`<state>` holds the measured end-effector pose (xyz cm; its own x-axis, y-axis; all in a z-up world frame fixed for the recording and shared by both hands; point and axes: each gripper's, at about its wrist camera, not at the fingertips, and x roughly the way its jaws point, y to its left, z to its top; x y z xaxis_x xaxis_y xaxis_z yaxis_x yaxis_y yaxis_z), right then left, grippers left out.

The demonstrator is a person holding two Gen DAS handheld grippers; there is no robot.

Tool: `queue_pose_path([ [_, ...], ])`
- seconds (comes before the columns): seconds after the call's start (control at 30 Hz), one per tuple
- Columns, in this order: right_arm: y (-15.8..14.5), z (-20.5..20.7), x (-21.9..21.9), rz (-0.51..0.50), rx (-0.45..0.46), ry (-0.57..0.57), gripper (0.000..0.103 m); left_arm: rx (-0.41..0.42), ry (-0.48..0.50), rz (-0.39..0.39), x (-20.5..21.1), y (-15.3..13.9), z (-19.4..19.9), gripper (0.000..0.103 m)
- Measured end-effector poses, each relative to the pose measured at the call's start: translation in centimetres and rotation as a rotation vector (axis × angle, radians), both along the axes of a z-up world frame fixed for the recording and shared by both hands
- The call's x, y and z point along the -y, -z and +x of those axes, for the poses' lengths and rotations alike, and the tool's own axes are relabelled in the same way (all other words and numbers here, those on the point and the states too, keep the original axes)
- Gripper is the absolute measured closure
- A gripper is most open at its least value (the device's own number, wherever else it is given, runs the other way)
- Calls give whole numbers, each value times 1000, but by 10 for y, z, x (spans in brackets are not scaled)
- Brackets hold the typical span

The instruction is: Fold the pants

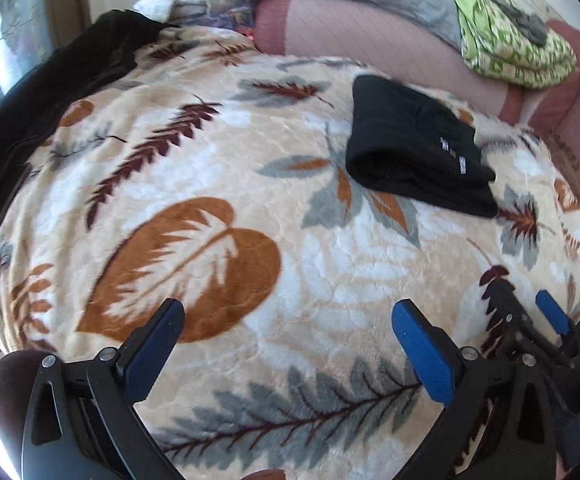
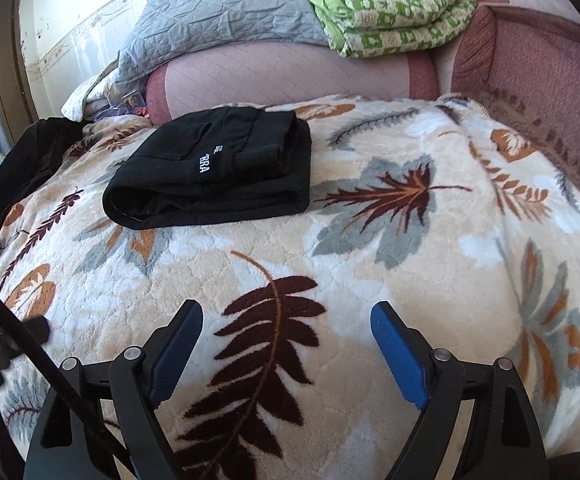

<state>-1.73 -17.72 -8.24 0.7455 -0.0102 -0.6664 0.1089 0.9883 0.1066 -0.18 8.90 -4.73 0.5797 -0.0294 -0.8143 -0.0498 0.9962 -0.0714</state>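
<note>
Pants [image 2: 214, 168] folded, well beyond both open tongs [image 2: 286, 312]

My right gripper [image 2: 286, 316] hangs with its blue-padded jaws spread wide and nothing between them, over a cream plush blanket patterned with brown and grey leaves [image 2: 370, 280]. The black pants, folded into a thick rectangle with white lettering [image 2: 214, 170], lie near the blanket's far edge, toward its far left corner, well apart from my fingertips [image 2: 384, 316].

White letters "RRA" on the folded black pants [image 2: 214, 168] (the rest of the print too small to read)
</note>
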Motion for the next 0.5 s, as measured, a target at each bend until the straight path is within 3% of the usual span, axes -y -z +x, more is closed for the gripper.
queue_pose_path([
  [0.1, -11, -9, -6, -49, 16, -11, 13, 22, -24, -28, -8, -13, -8, 0],
  [0.5, -50, -30, -43, -62, 44, -148, 13, 32, -9, -89, -14, -20, -22, 0],
])
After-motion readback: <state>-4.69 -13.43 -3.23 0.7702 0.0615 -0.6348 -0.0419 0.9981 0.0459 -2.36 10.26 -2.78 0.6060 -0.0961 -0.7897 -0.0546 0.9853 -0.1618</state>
